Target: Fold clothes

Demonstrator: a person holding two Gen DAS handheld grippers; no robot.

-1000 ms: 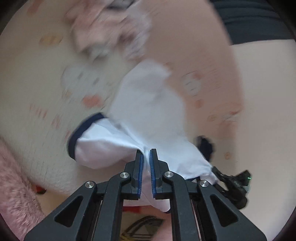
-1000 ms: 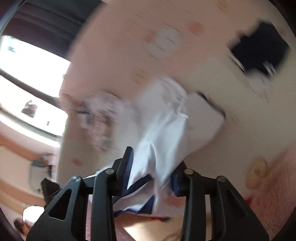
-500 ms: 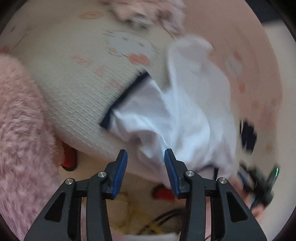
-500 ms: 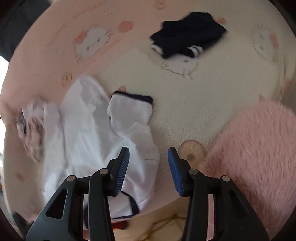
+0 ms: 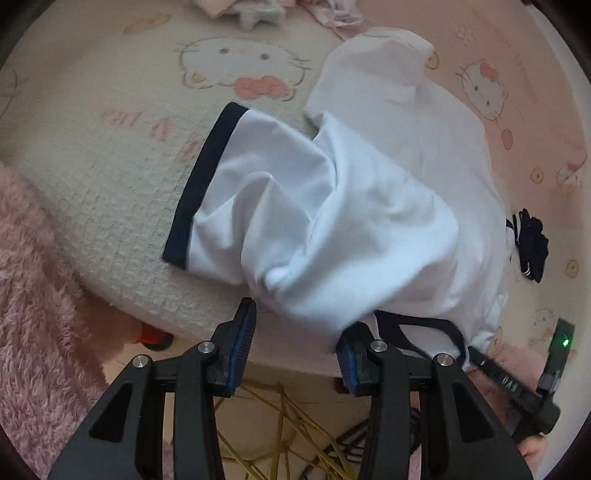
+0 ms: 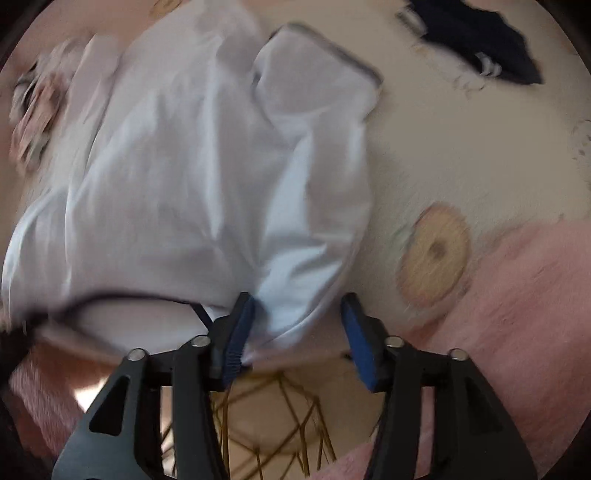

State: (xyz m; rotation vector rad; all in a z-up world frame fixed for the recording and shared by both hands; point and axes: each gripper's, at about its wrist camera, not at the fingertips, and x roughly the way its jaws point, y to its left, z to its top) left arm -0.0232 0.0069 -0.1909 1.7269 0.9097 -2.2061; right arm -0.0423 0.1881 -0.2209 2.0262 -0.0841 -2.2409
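My left gripper (image 5: pixel 295 347) stands open; my right gripper (image 6: pixel 295 332) is opening, both over the white shirt (image 5: pixel 351 192) on the cat-print bedspread (image 5: pixel 110 147), holding nothing.

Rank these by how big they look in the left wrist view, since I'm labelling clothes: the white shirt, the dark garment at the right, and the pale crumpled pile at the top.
1. White shirt, by far the largest.
2 and 3. Pale pile and dark garment: unsure. The pile is cut off by the frame edge, and the shirt may hide part of the garment.

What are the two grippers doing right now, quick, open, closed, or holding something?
Left gripper: open, holding nothing, at the white shirt's near edge.
Right gripper: opening, shirt edge loose between its pads, not gripped.
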